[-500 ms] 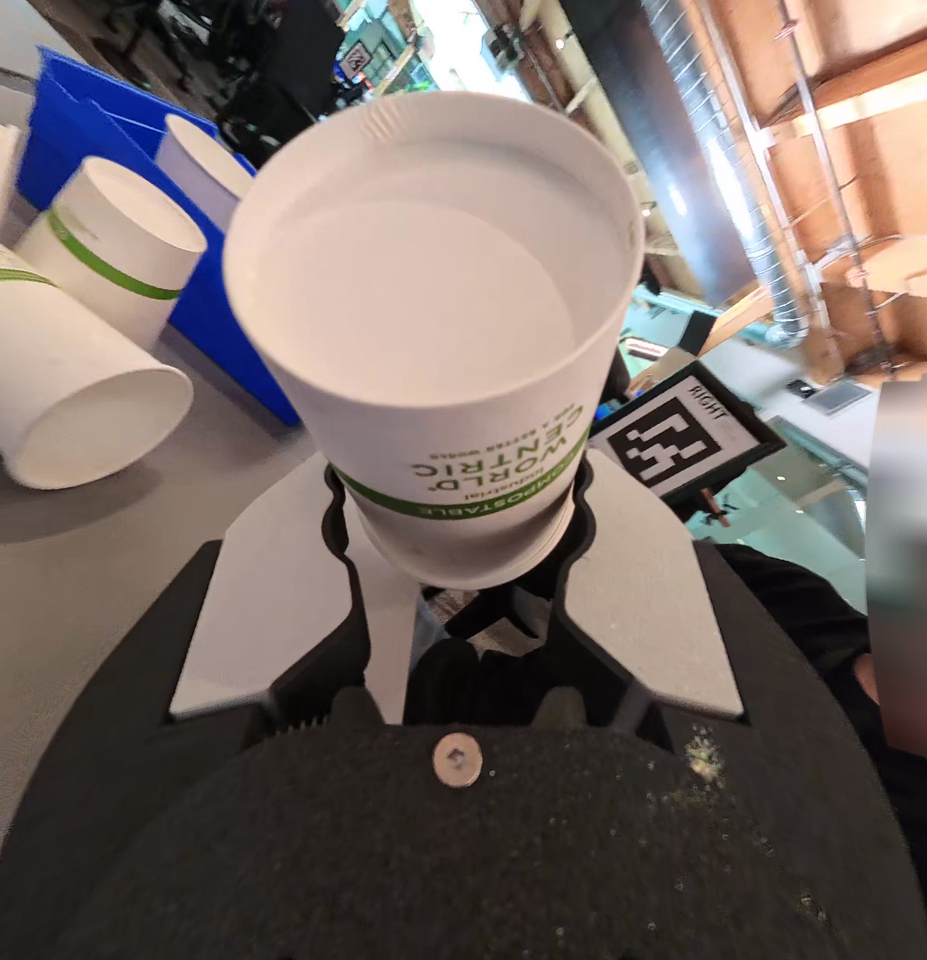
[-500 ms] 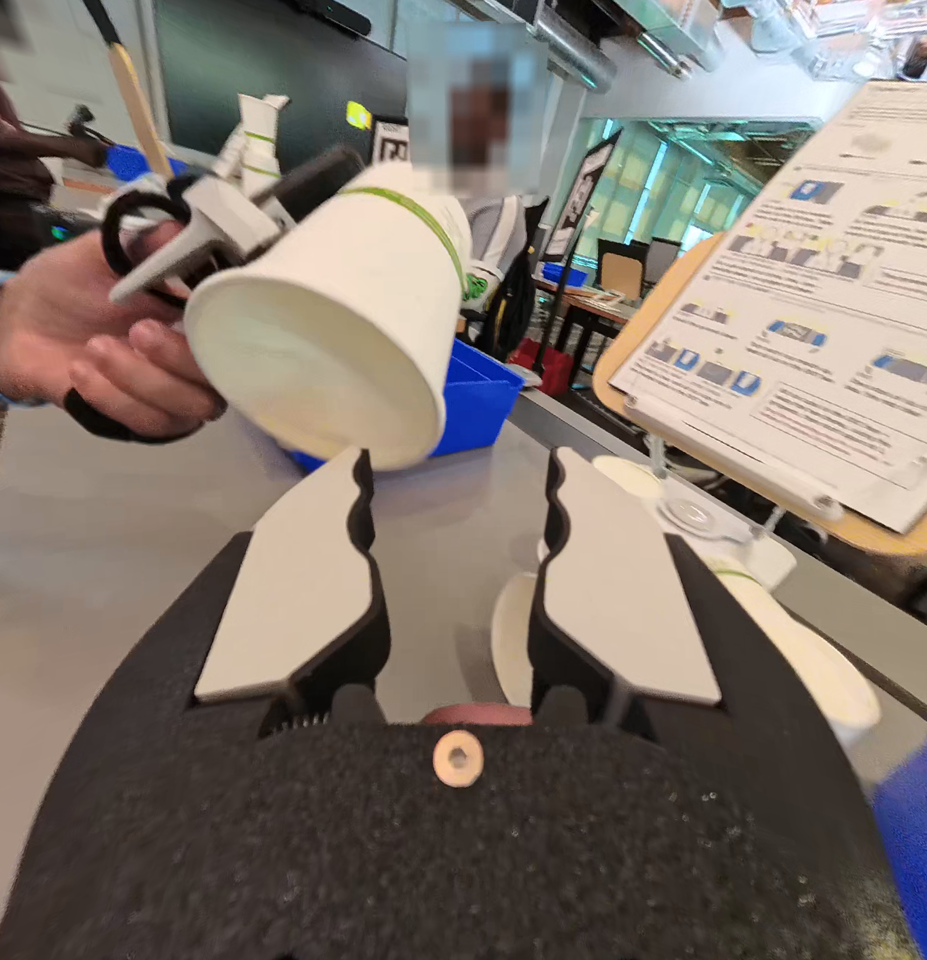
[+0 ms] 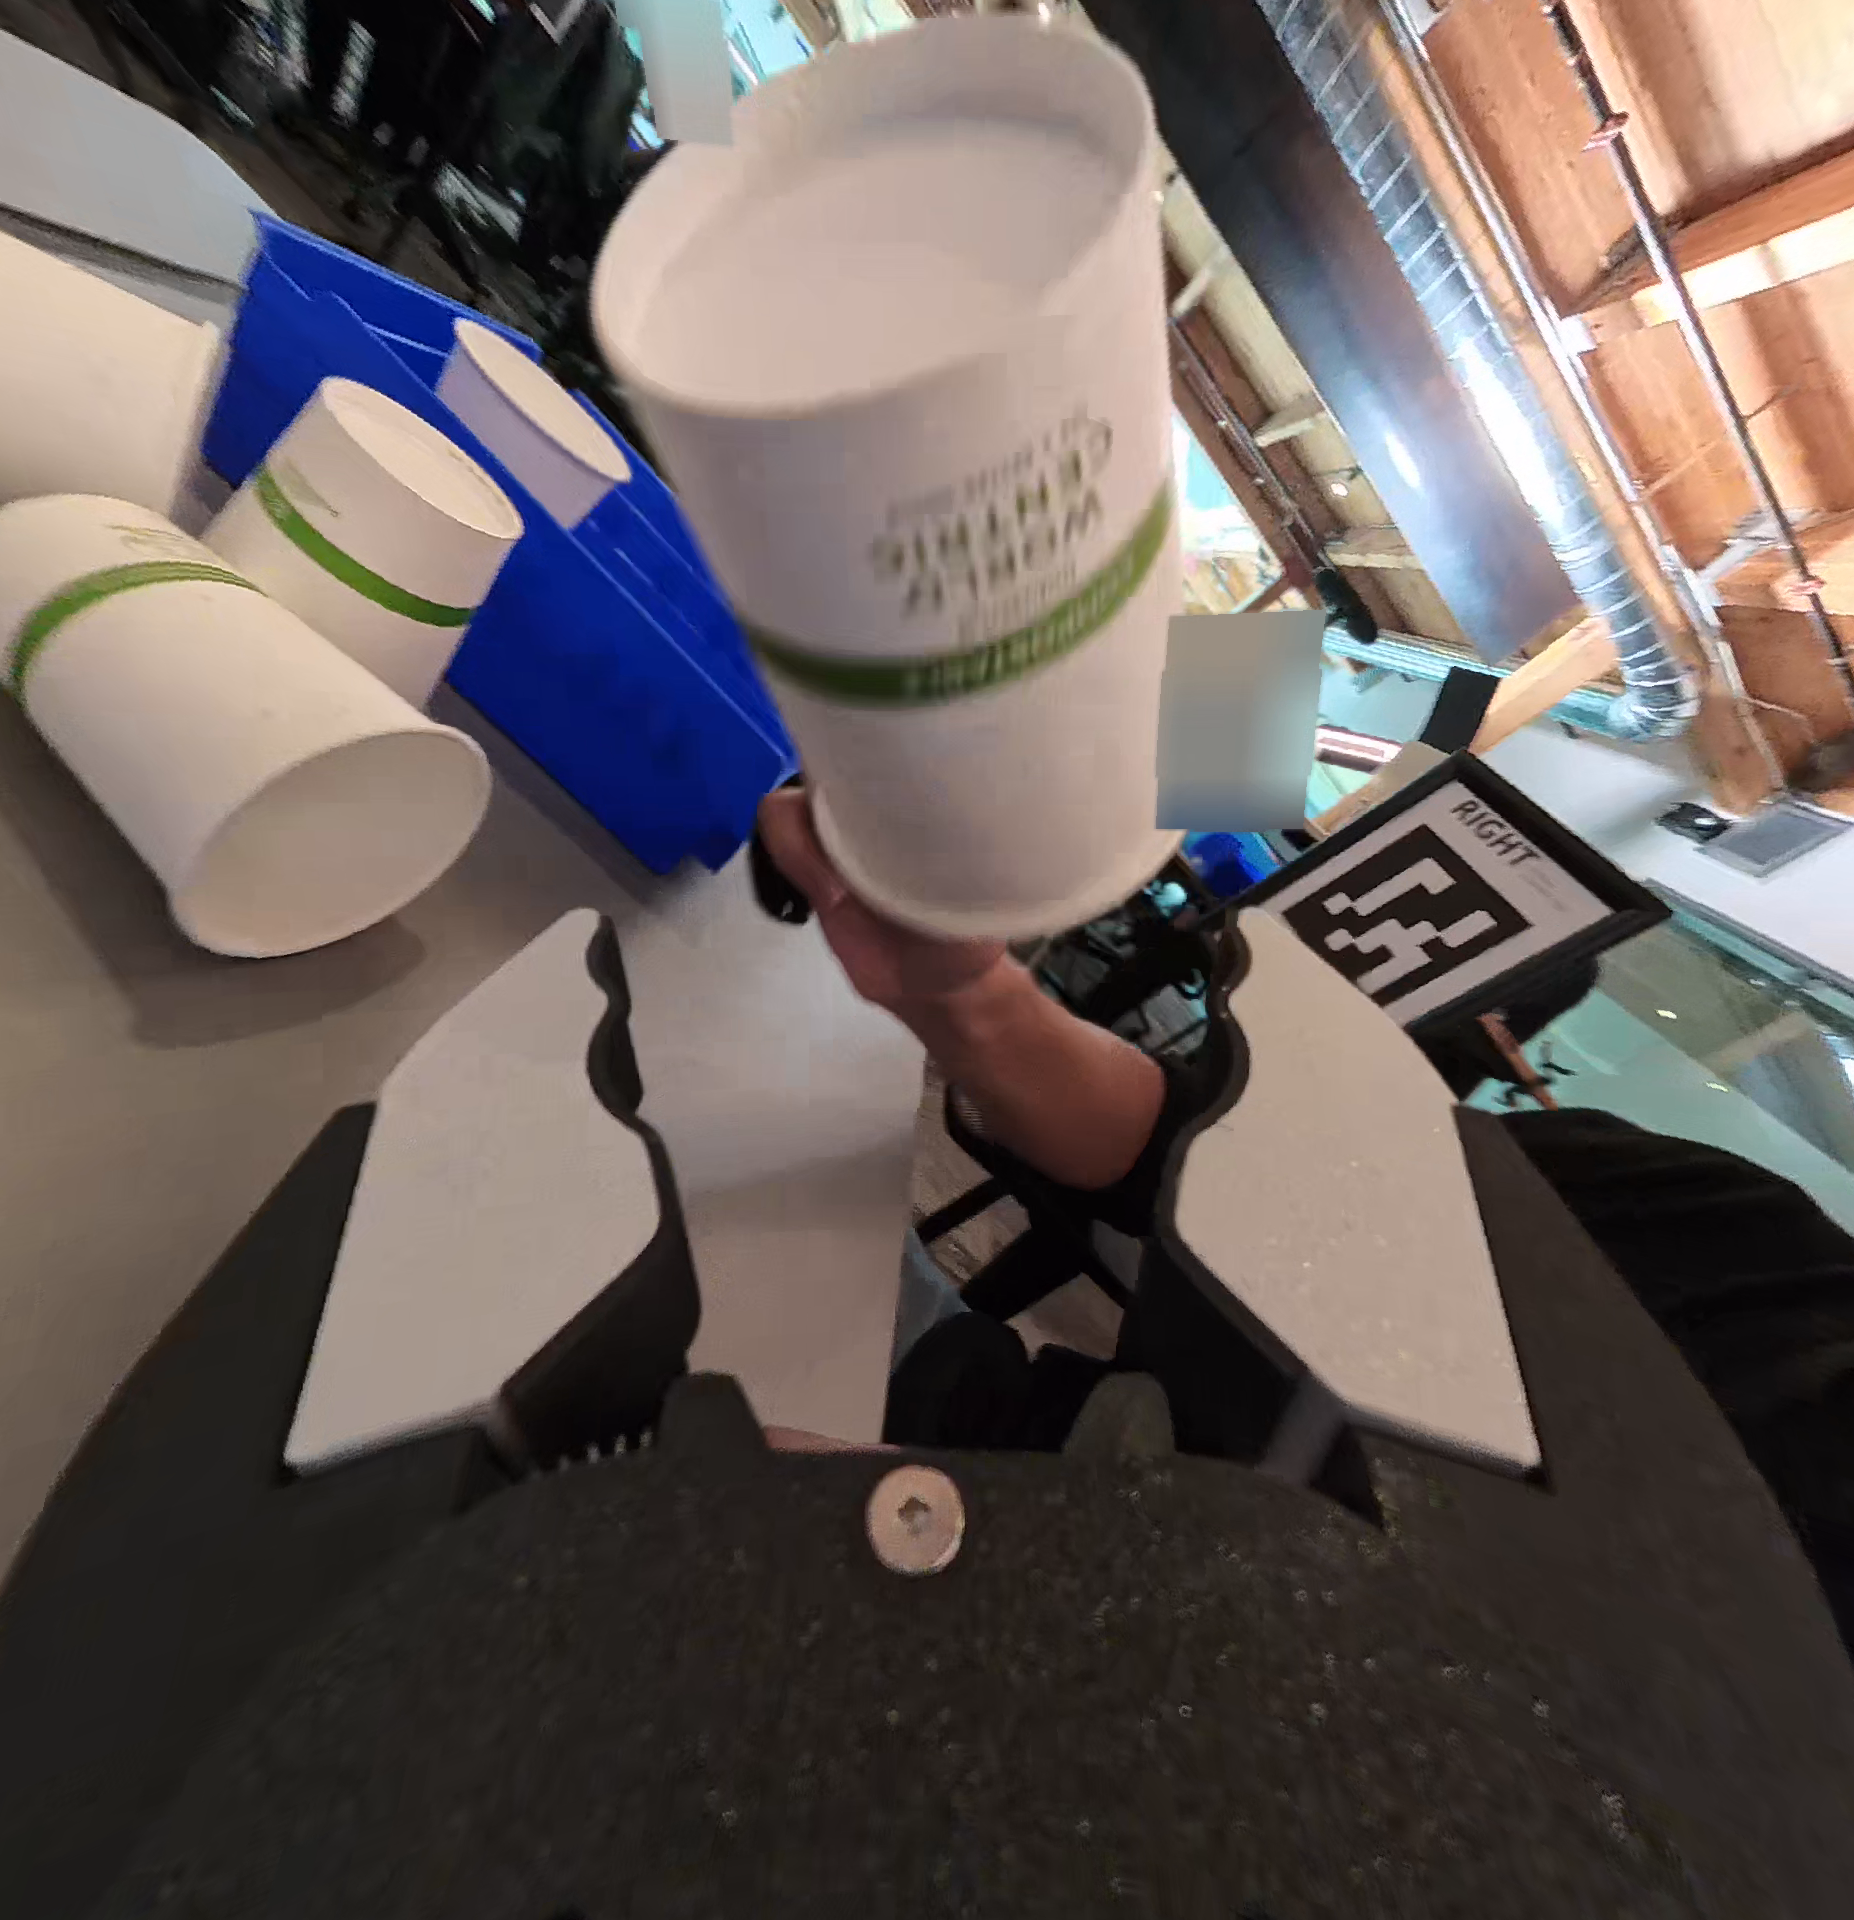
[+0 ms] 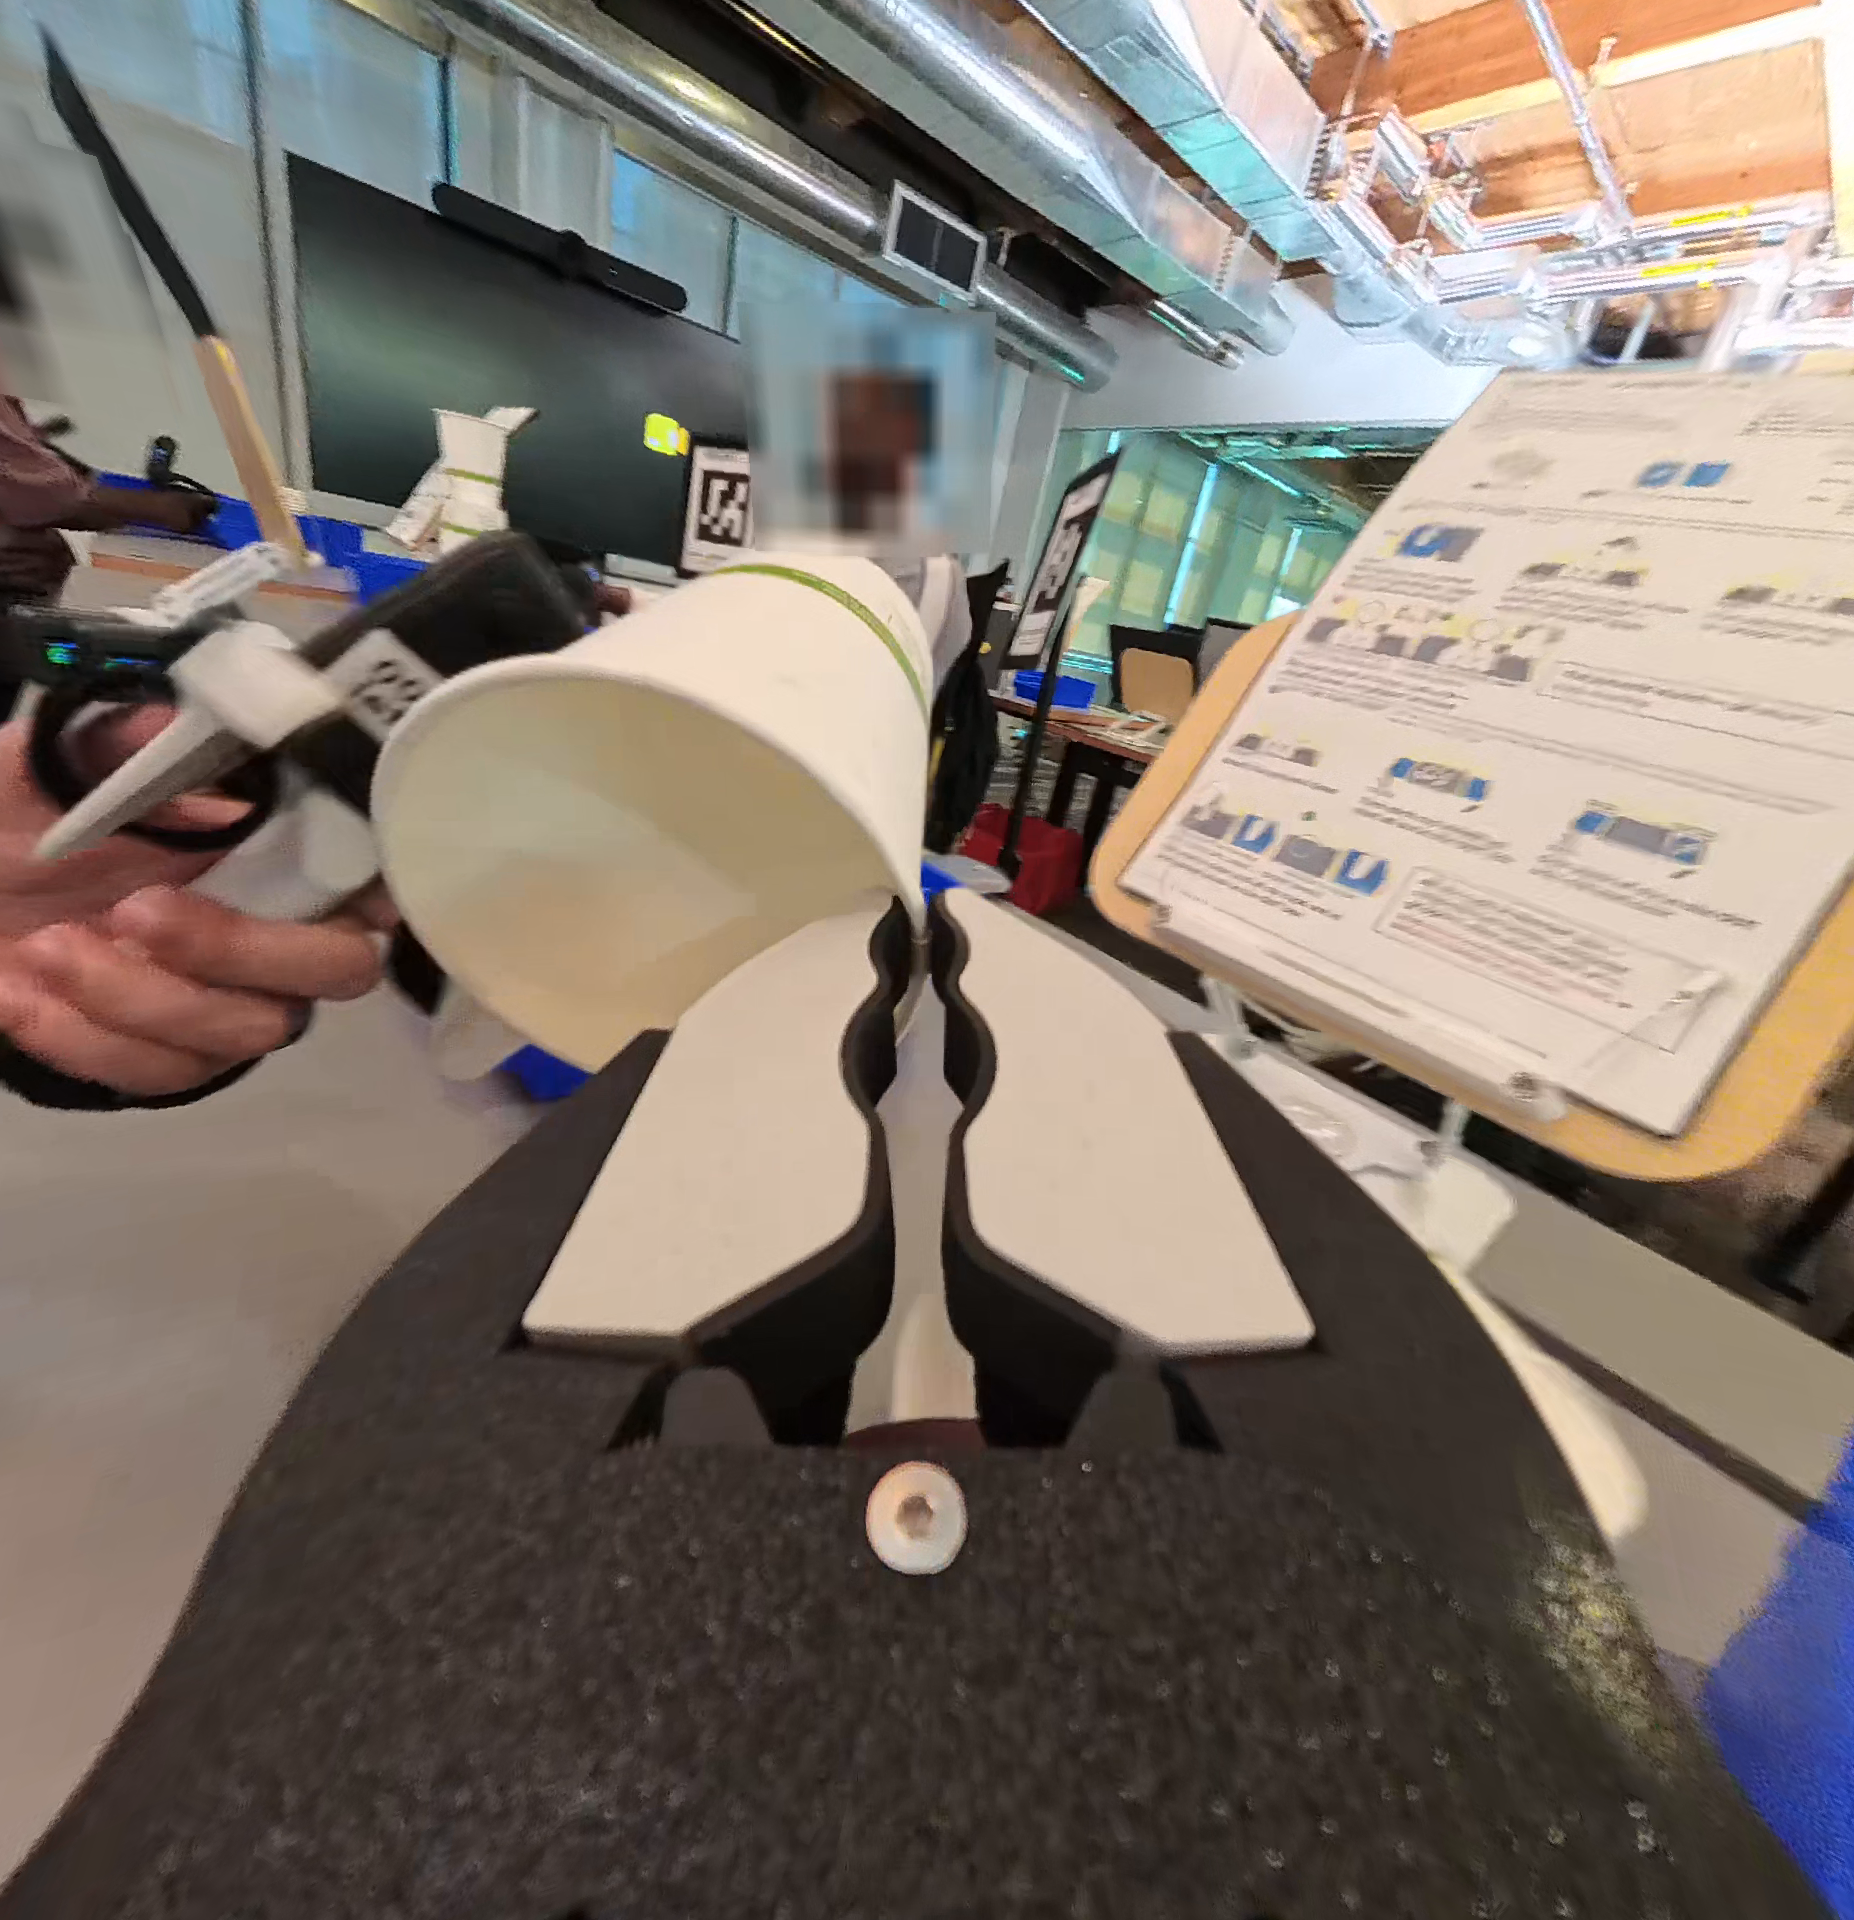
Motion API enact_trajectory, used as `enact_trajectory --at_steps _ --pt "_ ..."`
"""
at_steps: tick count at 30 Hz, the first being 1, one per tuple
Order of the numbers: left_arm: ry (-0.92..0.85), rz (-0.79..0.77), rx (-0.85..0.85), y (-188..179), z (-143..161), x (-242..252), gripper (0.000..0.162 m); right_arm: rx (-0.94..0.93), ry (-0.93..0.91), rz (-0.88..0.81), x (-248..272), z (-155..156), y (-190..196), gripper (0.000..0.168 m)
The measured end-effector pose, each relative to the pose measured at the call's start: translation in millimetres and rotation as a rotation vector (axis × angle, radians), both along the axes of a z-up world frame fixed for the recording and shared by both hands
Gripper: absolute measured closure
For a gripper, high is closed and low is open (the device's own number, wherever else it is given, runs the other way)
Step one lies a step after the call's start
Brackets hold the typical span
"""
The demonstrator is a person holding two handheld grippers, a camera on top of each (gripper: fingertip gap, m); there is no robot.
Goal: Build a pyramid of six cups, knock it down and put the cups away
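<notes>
**Cup handed from one tool to the other, held only by its rim**

The right tool [image 4: 918, 940] is clenched on the rim of a white paper cup [image 4: 653, 790], its fingers pinching the thin lip while the cup lies tilted in the air, mouth toward the camera. The left tool [image 3: 918, 997] stands released, its jaws spread and empty, with the same cup just beyond them. Two more cups [image 3: 227, 717] lie on the grey tabletop [image 3: 123, 1143] beside a blue bin [image 3: 611, 707], and another sits inside it.

The grip looks thin: a pinch on a soft paper lip could crease it or let the cup swing and slip out, especially during a quick move.

The cup carries a green band and green printed lettering, blurred here. A black-and-white marker board [image 3: 1422, 914] and an instruction sheet [image 4: 1525, 748] also bear print.
</notes>
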State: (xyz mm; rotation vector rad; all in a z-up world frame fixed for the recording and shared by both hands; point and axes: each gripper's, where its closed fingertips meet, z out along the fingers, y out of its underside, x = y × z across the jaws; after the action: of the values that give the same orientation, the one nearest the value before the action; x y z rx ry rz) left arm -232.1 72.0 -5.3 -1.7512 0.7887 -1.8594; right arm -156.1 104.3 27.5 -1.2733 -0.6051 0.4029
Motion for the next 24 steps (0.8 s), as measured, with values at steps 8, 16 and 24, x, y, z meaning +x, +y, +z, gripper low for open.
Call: enact_trajectory --at_steps 8,16,24 --pt "0.27 0.44 0.41 26 -35 -37 0.064 -0.385 -0.175 -0.28 172 105 38 0.165" --pt "0.399 0.406 0.47 20 -63 -24 0.068 -1.273 -0.554 -0.387 305 54 66 0.165" --pt "0.486 0.379 0.57 10 -72 -18 0.067 -1.593 -0.528 -0.435 335 -36 106 0.165"
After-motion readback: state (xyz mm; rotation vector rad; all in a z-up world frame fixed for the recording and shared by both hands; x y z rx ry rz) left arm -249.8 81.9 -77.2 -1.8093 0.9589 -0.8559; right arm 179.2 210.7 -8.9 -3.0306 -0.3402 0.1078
